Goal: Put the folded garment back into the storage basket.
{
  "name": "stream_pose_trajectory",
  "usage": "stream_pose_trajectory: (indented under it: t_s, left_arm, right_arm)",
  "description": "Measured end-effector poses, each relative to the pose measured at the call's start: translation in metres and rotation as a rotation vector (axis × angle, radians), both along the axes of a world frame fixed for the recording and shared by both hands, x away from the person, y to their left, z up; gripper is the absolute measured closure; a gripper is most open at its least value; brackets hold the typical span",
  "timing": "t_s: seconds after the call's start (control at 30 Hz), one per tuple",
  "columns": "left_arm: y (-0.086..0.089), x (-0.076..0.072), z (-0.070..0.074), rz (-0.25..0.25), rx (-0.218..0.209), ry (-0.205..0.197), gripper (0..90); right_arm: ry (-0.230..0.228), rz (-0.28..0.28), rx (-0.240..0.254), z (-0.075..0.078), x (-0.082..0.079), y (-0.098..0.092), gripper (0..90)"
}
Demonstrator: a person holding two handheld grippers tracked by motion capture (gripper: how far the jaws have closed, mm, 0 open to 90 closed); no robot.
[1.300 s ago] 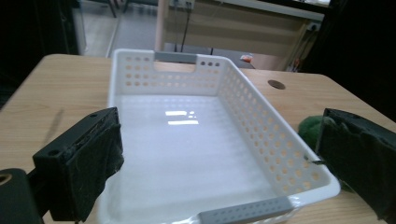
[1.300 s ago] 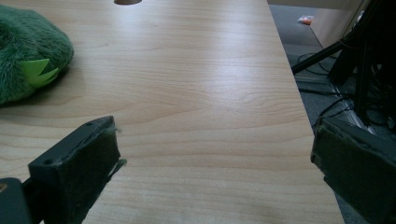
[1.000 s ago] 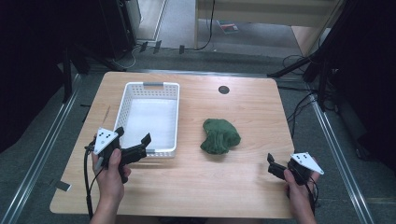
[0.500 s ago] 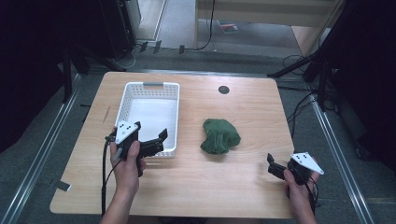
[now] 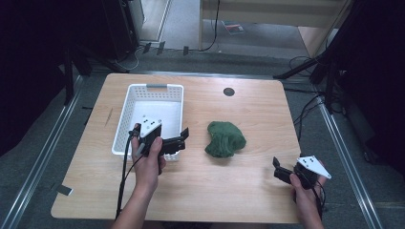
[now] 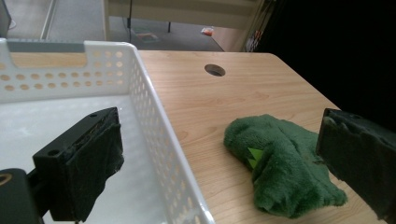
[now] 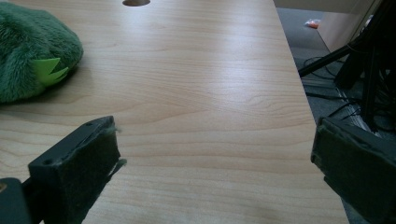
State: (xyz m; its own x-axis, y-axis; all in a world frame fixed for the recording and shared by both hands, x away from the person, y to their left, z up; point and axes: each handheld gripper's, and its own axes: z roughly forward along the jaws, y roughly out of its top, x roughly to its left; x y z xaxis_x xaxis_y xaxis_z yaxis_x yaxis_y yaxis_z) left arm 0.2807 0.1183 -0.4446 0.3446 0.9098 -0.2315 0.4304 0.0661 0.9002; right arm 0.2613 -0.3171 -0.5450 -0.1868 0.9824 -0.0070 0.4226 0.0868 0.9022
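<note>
1. High view: my left gripper (image 5: 177, 140) is held over the white basket's (image 5: 125, 114) near right corner, forearm in from the bottom edge, jaws spread wide, pointing twd the green plush toy (image 5: 224, 138).
2. Toy lies mid-table, just right of basket.
3. My right gripper (image 5: 282, 172) sits low at near right edge, jaws apart, nothing btwn.

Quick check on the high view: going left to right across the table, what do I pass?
White basket → left tool, at the basket's near right corner → green plush cloth → right tool near the table's front right edge.
</note>
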Motion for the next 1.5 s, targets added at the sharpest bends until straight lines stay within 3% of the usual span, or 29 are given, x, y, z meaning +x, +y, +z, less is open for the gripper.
stream_pose_trajectory:
  t_s: [0.33, 0.4, 0.9, 1.33, 1.5]
  left_arm:
    - [-0.036, 0.013, -0.005, -0.035, 0.018, 0.031, 1.6]
    - [-0.043, 0.015, -0.007, -0.034, 0.042, 0.039, 1.6]
    - [-0.103, 0.034, -0.023, -0.114, 0.112, 0.116, 1.6]
    - [-0.133, 0.057, -0.054, -0.118, 0.122, 0.227, 1.6]
    - [-0.141, 0.063, -0.061, -0.135, 0.103, 0.266, 1.6]
  right_arm:
    - [0.000, 0.002, 0.000, 0.000, 0.000, 0.000, 1.4]
    - [0.000, 0.002, 0.000, 0.000, 0.000, 0.000, 1.3]
    - [-0.002, -0.007, 0.004, 0.000, 0.000, 0.000, 1.3]
    - [-0.002, -0.005, 0.009, 0.000, 0.000, 0.000, 1.3]
    - [-0.001, -0.007, 0.010, 0.000, 0.000, -0.001, 1.4]
